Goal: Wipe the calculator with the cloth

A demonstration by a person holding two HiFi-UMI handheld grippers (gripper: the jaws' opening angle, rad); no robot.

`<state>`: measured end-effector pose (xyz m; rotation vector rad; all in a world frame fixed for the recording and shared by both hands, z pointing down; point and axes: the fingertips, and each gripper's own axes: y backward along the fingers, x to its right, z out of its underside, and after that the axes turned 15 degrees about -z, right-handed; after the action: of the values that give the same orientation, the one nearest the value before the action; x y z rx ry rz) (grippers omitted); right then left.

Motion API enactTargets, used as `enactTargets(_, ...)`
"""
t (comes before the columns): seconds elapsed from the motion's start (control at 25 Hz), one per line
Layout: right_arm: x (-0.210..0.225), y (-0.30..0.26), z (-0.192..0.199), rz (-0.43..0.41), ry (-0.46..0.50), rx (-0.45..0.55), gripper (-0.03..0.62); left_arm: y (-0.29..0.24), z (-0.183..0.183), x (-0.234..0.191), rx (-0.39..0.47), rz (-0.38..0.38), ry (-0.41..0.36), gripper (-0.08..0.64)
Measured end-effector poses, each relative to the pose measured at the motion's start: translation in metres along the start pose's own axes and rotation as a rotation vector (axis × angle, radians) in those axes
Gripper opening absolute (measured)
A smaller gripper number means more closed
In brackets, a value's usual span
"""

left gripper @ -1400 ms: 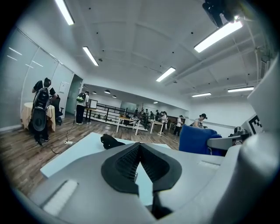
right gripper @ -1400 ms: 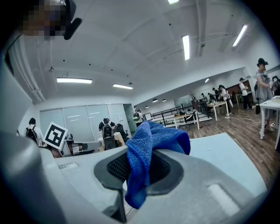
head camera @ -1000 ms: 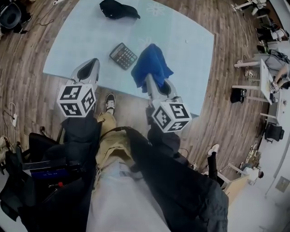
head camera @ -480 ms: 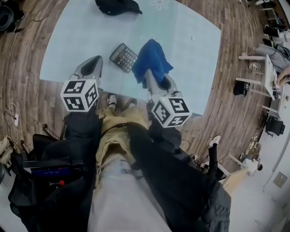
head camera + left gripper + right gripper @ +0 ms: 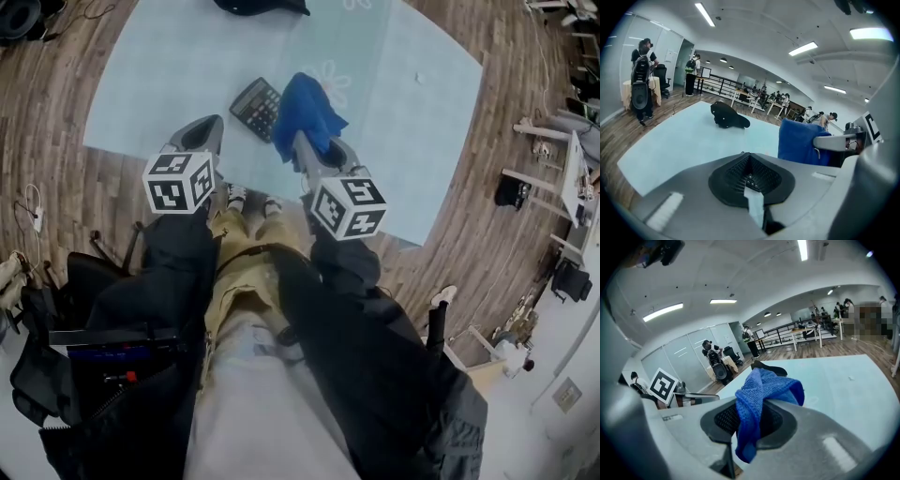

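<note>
Seemingly calculator [image 5: 255,107] touches cloth [image 5: 306,107] in right claw [image 5: 305,150].

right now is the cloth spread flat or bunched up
Bunched up. The blue cloth is pinched between the jaws of the right gripper, folds crumpled above them and a tail hanging below, not laid flat.

One calculator [image 5: 256,108], one blue cloth [image 5: 307,111], one black cap [image 5: 727,117], one pale blue mat [image 5: 159,84]. Two grippers: left gripper [image 5: 209,126], right gripper [image 5: 306,152]. Two marker cubes, one per gripper; two shoes at the mat's near edge.
</note>
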<state>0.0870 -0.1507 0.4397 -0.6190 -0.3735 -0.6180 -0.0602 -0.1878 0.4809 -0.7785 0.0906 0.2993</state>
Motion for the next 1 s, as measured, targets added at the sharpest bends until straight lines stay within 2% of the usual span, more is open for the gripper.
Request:
enactTargets(0.12,0.009,-0.014,0.016,-0.026,-0.029,-0.056,0.077,-0.009,0.015,-0.004,-0.037,-0.013,0.013,0.002)
enactTargets(0.36,0.035,-0.035,0.037,-0.021,-0.035,-0.141,0.077,-0.029,0.036,-0.007,-0.099,-0.024,0.036,0.002)
enactTargets(0.6,0.065,-0.048,0.037,0.006,-0.013,-0.193,0.077,-0.045,0.044,-0.008,-0.138,-0.025,0.056,0.002)
enactTargets(0.84,0.102,-0.08,0.019,0.067,0.173,-0.261,0.077,-0.058,0.044,-0.016,-0.156,-0.041,0.069,0.002)
enactTargets(1.0,0.112,-0.112,0.035,0.075,0.308,-0.354,0.077,-0.068,0.046,-0.021,-0.165,-0.049,0.071,0.002)
